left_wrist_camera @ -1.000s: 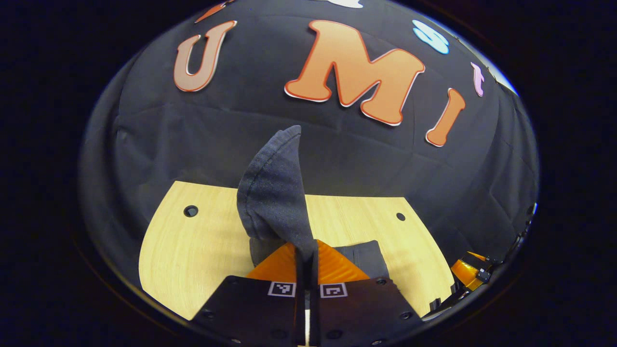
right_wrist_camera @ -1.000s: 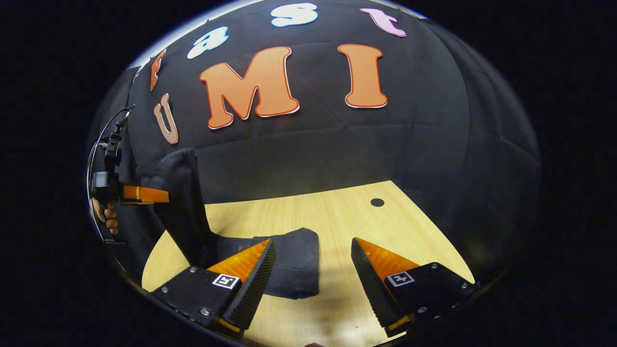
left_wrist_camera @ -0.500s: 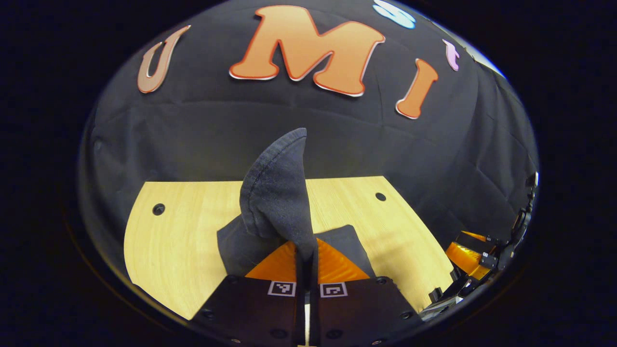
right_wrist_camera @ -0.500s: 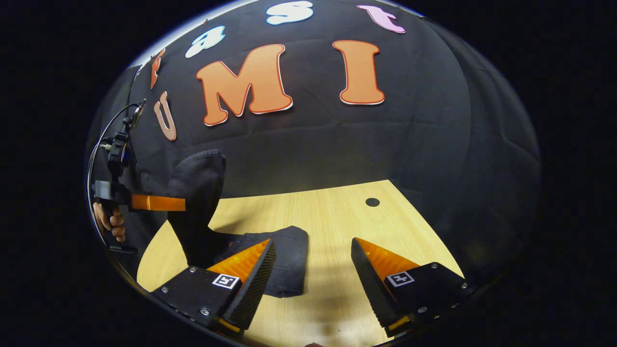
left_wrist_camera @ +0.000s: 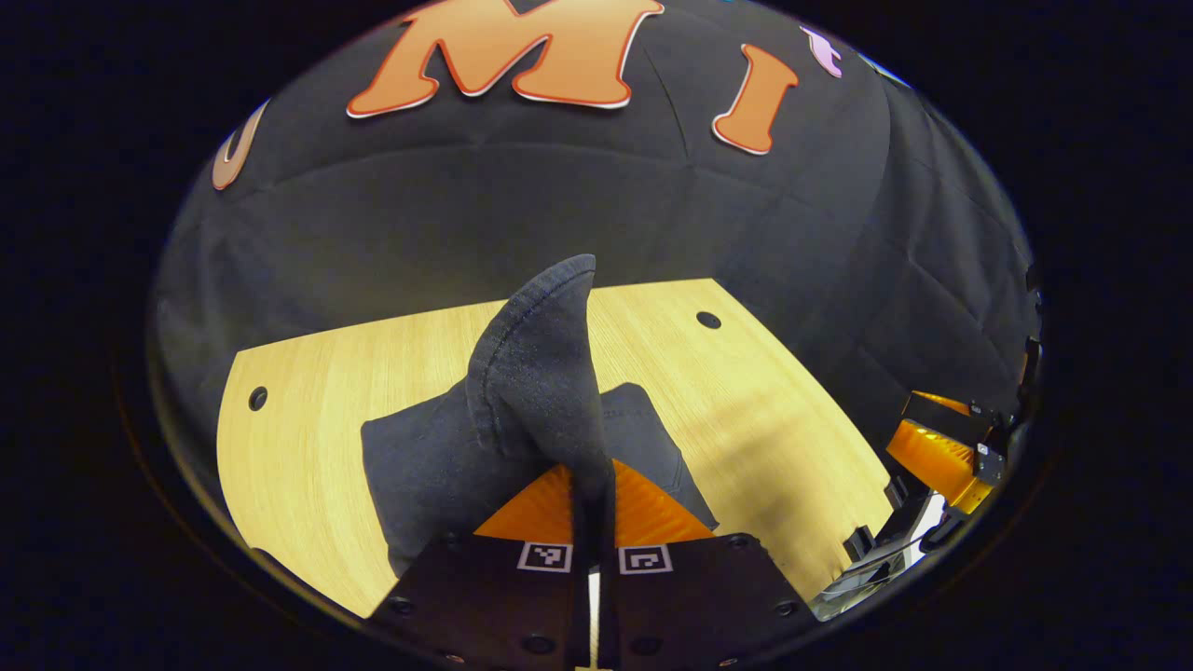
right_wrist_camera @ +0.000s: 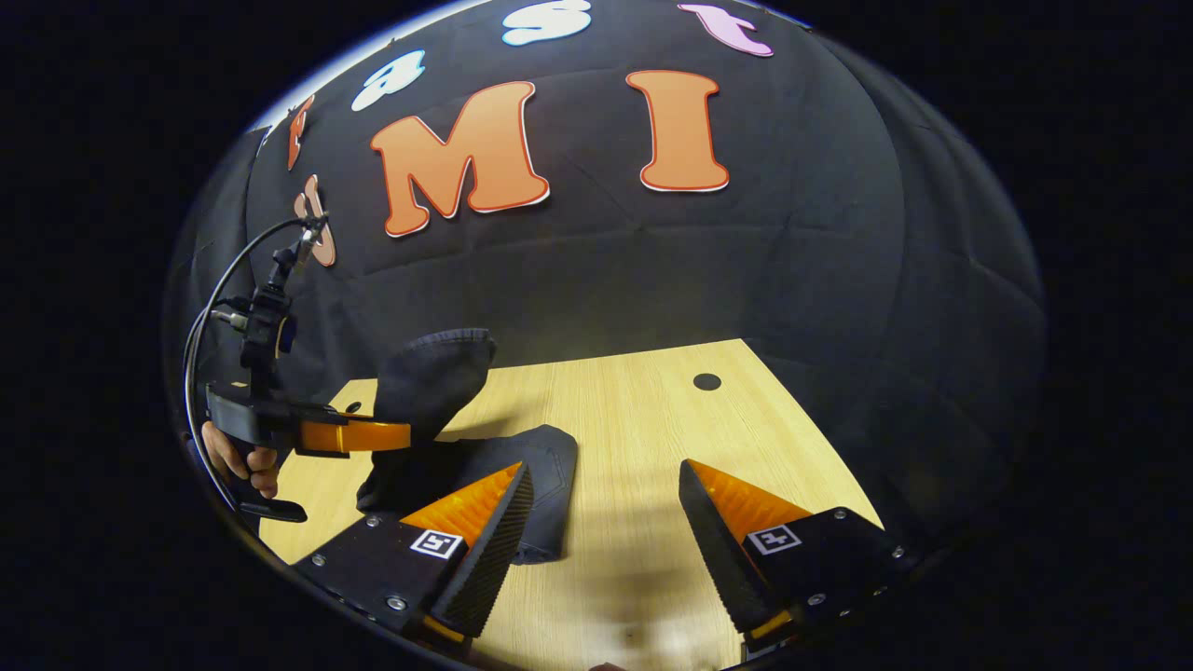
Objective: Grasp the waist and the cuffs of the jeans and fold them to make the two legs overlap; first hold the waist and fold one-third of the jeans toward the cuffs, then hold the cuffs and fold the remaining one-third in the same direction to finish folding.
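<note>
At the lower centre of the left gripper view, the left gripper (left_wrist_camera: 593,503) has its two fingers pressed together on a raised flap of the dark jeans (left_wrist_camera: 536,373), which stands up from between the fingers toward the middle of the frame, its stitched edge curving along the upper left side of the flap. Below and to either side of this flap, the rest of the jeans lies folded on the light wooden table (left_wrist_camera: 308,391), spreading from the lower left toward the centre right of the frame. Two small dark holes mark the table, one at the middle left and one at the upper right of the board. At the right edge of the same view, the right gripper (left_wrist_camera: 941,447) appears partly, well apart from the cloth. In the right gripper view, the right gripper (right_wrist_camera: 606,522) occupies the bottom of the frame with its fingers spread wide apart, nothing between them, above bare table (right_wrist_camera: 634,429). The jeans (right_wrist_camera: 485,457) lie at the lower left of centre, partly behind this gripper's left-hand finger. At the middle left of the frame, the left gripper (right_wrist_camera: 396,435) holds the lifted end of the cloth, and a hand (right_wrist_camera: 242,461) grips its handle at the left edge, with a cable arching above it.
</note>
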{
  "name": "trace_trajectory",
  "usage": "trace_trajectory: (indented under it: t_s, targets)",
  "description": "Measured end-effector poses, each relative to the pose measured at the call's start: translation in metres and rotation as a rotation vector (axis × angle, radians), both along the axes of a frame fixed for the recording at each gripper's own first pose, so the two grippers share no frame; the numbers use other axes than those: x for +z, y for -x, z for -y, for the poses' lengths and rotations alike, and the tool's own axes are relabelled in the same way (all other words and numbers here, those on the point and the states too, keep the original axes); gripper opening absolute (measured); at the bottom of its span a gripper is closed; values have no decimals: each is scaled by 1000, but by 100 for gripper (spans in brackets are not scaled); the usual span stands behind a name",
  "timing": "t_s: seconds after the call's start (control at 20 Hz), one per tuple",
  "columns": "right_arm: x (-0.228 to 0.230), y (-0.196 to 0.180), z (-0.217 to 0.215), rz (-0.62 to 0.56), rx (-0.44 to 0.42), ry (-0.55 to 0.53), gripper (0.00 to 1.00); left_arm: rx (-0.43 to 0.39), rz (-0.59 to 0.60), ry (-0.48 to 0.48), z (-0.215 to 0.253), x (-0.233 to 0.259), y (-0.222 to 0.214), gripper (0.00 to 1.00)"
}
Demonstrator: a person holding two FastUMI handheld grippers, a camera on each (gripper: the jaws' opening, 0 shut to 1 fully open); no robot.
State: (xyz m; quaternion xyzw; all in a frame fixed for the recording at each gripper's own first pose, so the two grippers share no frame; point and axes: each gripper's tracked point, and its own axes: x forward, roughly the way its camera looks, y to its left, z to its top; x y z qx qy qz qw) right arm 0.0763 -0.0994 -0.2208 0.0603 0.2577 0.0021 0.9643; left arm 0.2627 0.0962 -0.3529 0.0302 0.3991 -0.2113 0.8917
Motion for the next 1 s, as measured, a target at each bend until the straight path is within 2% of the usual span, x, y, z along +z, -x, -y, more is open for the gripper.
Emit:
trace_trajectory:
  t_s: [0.15, 0.3, 0.35, 0.5, 0.65, 0.7, 0.9, 0.95, 1.0]
  targets:
    - [-2, 3, 11, -6, -20, -4, 95, -31, -42, -25, 11, -12, 11, 5]
    - [0, 1, 12, -3, -26, -13, 95, -98, -78, 41, 34, -10, 33, 17]
    - [0, 1, 11, -3, -24, -17, 95, -116, -81, 77, 43, -7, 39, 17]
    - [6, -3, 1, 12, -10, -19, 95, -128, -30, 89, 39, 15, 46, 70]
    - [19, -9, -13, 53, 15, 5, 95, -83, 77, 53, 17, 36, 42, 70]
    - [24, -11, -18, 73, 22, 18, 95, -58, 120, 54, 8, 48, 38, 92]
    - [54, -21, -42, 171, 59, 77, 95, 51, 327, 63, -31, 108, 41, 88]
    - [63, -23, -48, 198, 67, 86, 95, 76, 377, 62, -38, 121, 42, 94]
    - [71, -24, -55, 223, 79, 92, 95, 102, 421, 52, -49, 133, 45, 94]
